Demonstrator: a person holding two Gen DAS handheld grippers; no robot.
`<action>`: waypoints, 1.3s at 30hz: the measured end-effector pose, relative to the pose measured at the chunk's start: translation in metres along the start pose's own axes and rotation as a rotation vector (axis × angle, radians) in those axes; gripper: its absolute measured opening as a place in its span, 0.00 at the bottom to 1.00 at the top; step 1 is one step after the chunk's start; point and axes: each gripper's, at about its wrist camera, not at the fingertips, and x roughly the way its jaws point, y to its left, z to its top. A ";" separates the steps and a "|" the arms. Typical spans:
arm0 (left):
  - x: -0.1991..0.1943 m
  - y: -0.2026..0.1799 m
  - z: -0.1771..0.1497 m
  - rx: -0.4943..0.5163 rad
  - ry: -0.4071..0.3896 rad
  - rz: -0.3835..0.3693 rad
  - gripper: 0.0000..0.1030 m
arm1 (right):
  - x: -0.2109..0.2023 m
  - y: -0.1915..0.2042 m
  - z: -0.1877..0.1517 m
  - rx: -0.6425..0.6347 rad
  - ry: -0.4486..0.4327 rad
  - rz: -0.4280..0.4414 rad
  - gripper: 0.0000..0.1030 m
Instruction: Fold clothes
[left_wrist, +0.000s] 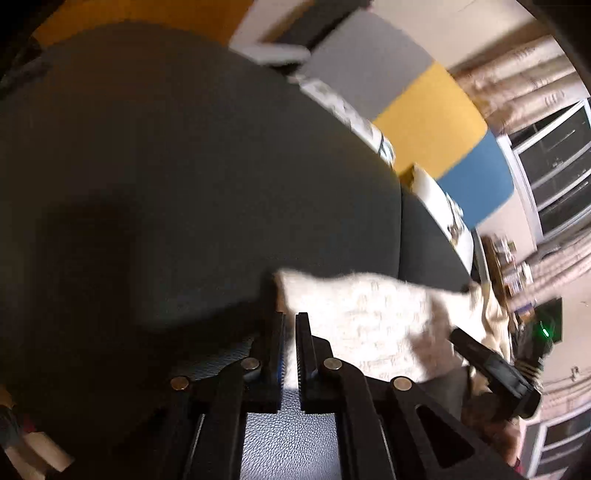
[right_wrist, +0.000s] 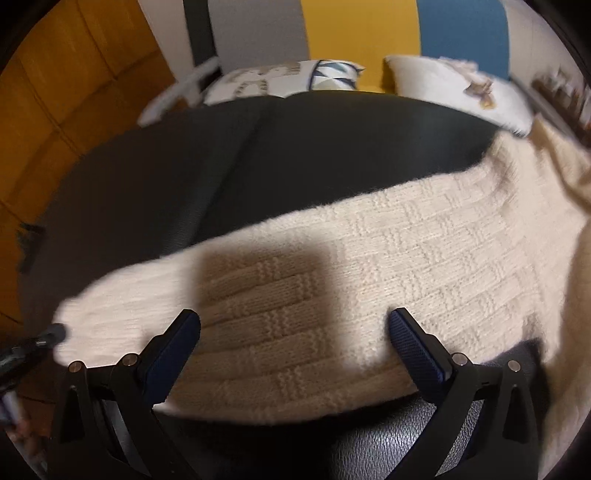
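A cream knitted sweater (right_wrist: 388, 258) lies spread across a dark sofa seat (right_wrist: 295, 155). My right gripper (right_wrist: 295, 325) is open, its blue-padded fingers (right_wrist: 173, 347) spread just above the sweater's near edge, holding nothing. In the left wrist view my left gripper (left_wrist: 290, 321) is shut on the sweater's left end (left_wrist: 369, 325), with cloth showing between the fingers. The right gripper (left_wrist: 495, 369) shows there at the far right. The left gripper's tip (right_wrist: 55, 332) shows at the sweater's left end in the right wrist view.
Patterned cushions (right_wrist: 280, 79) and a white cushion (right_wrist: 454, 88) lean against the sofa back. Behind are grey, yellow and blue wall panels (left_wrist: 428, 110). An orange wooden surface (right_wrist: 74, 110) is on the left. Windows (left_wrist: 554, 166) are at the right.
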 end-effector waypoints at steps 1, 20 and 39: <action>-0.008 -0.009 0.000 0.020 -0.020 -0.026 0.05 | -0.008 -0.004 0.000 0.008 -0.011 0.026 0.96; 0.131 -0.217 -0.060 0.506 0.237 -0.083 0.02 | -0.130 -0.203 -0.125 0.279 0.071 -0.068 0.95; 0.109 -0.295 -0.063 0.664 0.245 -0.217 0.05 | -0.144 -0.174 -0.095 0.144 -0.026 0.023 0.98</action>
